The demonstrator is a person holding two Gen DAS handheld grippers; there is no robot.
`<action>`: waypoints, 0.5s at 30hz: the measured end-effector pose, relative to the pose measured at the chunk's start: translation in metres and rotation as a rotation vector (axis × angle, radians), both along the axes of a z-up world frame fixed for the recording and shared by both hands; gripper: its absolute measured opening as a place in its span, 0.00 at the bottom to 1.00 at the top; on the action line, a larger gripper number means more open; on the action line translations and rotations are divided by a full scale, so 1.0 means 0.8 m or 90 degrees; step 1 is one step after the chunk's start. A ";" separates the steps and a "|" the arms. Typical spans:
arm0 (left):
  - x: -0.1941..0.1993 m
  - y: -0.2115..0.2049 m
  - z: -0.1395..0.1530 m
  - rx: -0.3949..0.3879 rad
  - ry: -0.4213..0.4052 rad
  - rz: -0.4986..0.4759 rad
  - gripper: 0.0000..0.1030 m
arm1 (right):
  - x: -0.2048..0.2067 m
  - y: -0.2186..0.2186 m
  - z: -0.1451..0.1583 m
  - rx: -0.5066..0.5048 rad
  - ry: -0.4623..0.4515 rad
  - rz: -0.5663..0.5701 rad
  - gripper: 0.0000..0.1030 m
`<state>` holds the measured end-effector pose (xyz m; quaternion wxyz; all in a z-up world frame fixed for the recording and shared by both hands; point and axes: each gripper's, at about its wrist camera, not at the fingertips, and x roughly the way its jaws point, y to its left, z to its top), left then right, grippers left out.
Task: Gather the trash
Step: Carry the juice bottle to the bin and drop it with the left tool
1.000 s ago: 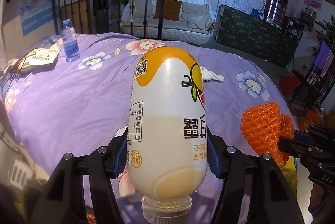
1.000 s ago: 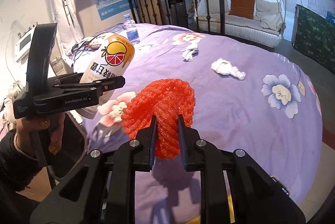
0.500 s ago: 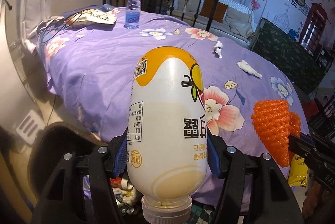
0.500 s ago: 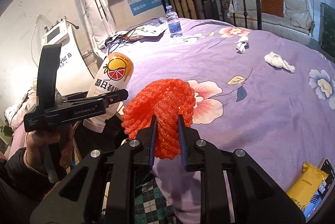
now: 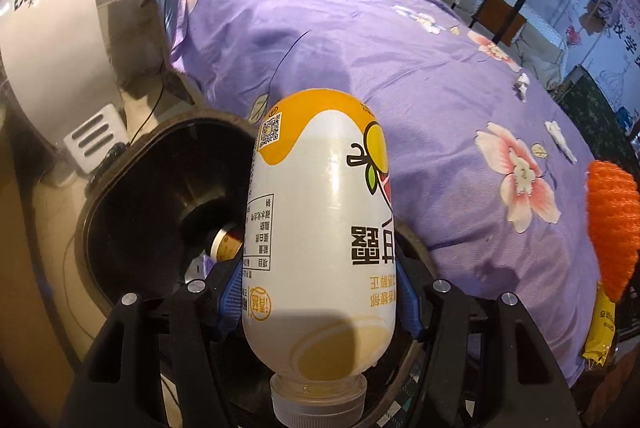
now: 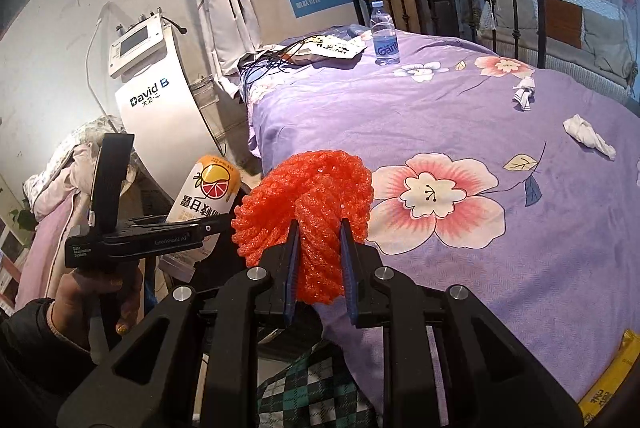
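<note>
My left gripper point(image 5: 320, 296) is shut on a white and orange drink bottle point(image 5: 320, 228), held cap toward the camera, above a dark trash bin point(image 5: 160, 195) beside the bed. The bin holds some trash at its bottom. My right gripper point(image 6: 320, 256) is shut on an orange foam fruit net point(image 6: 308, 195), held over the bed's near corner. The left gripper point(image 6: 216, 224) and its bottle point(image 6: 208, 191) show at left in the right wrist view. The net also shows at the right edge of the left wrist view point(image 5: 612, 220).
On the purple floral bed point(image 6: 440, 115) lie two crumpled white tissues point(image 6: 588, 135) point(image 6: 524, 93), a water bottle point(image 6: 385, 35), a snack bag point(image 6: 332, 47) and a yellow wrapper point(image 6: 608, 384). A white "David B" machine point(image 6: 156, 99) stands by the bed.
Both grippers have swung left and down from over the bed to its left side. The trash bin has come into view under the bottle. Both grips are unchanged.
</note>
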<state>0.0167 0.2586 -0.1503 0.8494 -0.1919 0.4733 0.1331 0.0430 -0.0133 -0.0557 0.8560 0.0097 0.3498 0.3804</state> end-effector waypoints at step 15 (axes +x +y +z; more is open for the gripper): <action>0.011 0.054 -0.098 -0.158 0.160 0.097 0.66 | 0.004 -0.002 -0.011 0.004 0.021 -0.002 0.19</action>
